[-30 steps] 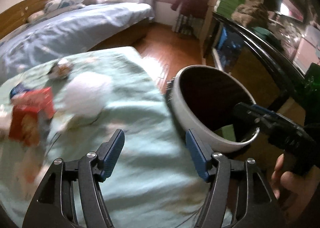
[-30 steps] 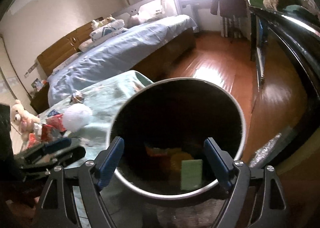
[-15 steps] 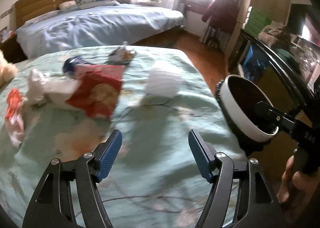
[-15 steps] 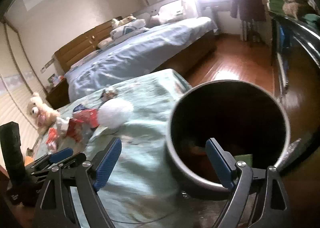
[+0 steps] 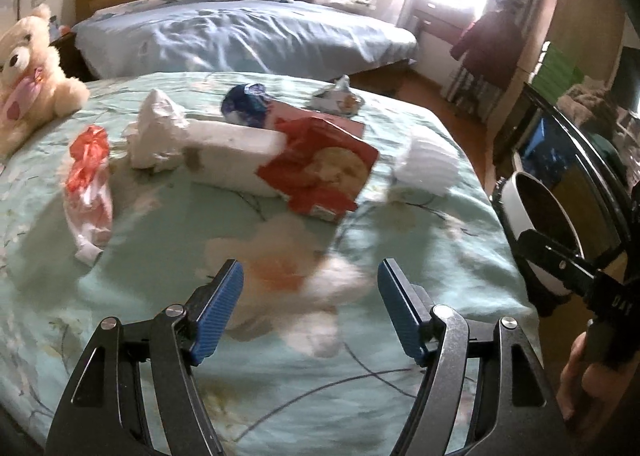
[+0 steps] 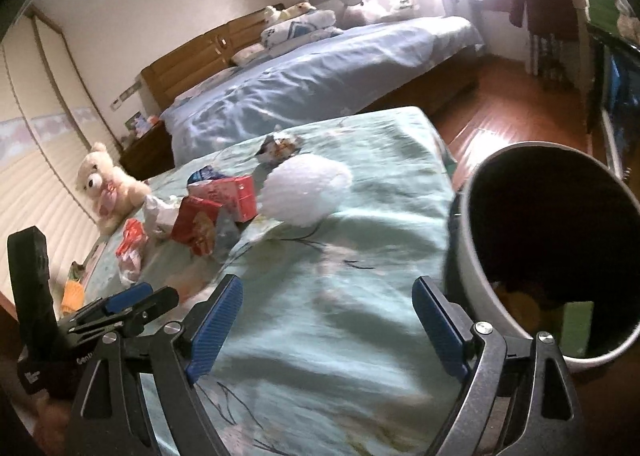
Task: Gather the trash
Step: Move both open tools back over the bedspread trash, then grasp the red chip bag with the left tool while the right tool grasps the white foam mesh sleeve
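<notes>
Right wrist view: trash bin [image 6: 472, 256] interior mostly dark.

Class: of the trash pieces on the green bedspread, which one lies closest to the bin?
The white foam piece, alone between the red box cluster and the bin.

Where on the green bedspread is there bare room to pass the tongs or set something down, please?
The near stretch of the green bedspread is bare, from the open left tongs up to the red box. A narrower lane runs between the white wad and the trash bin. The far left is crowded with wrappers and tissue.
</notes>
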A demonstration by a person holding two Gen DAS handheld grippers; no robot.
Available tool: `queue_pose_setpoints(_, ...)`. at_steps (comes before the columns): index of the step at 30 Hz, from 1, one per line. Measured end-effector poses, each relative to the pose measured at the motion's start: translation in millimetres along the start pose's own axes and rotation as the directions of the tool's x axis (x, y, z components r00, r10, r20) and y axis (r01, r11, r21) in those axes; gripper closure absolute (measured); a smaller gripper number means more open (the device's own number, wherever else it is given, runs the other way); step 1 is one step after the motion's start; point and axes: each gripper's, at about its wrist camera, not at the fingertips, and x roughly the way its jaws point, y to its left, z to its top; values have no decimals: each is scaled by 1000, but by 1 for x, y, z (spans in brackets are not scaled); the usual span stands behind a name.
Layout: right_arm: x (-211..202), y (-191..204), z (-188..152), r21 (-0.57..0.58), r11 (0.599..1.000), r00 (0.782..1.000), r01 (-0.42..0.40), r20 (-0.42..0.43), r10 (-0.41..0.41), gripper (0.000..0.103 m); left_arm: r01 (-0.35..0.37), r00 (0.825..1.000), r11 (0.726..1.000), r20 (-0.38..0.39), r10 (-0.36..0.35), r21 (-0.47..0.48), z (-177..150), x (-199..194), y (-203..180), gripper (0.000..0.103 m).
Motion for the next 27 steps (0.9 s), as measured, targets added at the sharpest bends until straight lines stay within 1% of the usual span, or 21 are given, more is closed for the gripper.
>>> queue_pose_setpoints(4, 13, 6, 3, -1, 1000, 1000, -23, -18, 23, 15, -12, 1000, 1000, 3, 12, -1, 3, 4, 5, 32)
queue_pose_setpoints(7, 21, 8, 7, 2, 999, 999, -37, -28, 37, 15, -1, 1000, 1000, 1, 1, -12, 8, 7, 8, 32)
queue_pose_setpoints(11, 30, 10, 12, 3, 999, 999, -49, -22, 50, 15, -4, 1000, 1000, 7, 4, 7, 13, 14, 5, 32)
queue_pose_setpoints(15, 40, 13, 21, -15, 998, 998, -56, -19, 56, 16, 16, 1000, 1000, -3, -16, 13, 20, 24, 0, 32)
queue_pose_setpoints(18, 47, 13, 28, -21, 998, 999, -52, -7, 51, 17, 8, 1000, 1000, -8, -8, 26, 25, 33, -6, 32)
queue_pose_setpoints(20, 54, 11, 34, -12, 999, 999, -52, -10, 52, 26, -3, 1000, 1000, -17, 4, 29, 28, 41, -8, 32)
queue_pose_setpoints(25, 71, 6, 43, 11, 998, 998, -60, -28, 61, 37, -22, 999, 1000, -24, 22, 14, 32, 54, -11, 33)
queue_pose_setpoints(26, 74, 6, 44, 13, 998, 997, -65, -33, 65, 41, -24, 999, 1000, -22, 24, 15, 32, 55, -11, 42)
queue_pose_setpoints(27, 78, 6, 44, 16, 997, 997, -72, -38, 72, 43, -23, 999, 1000, -23, 23, 20, 32, 57, -12, 57)
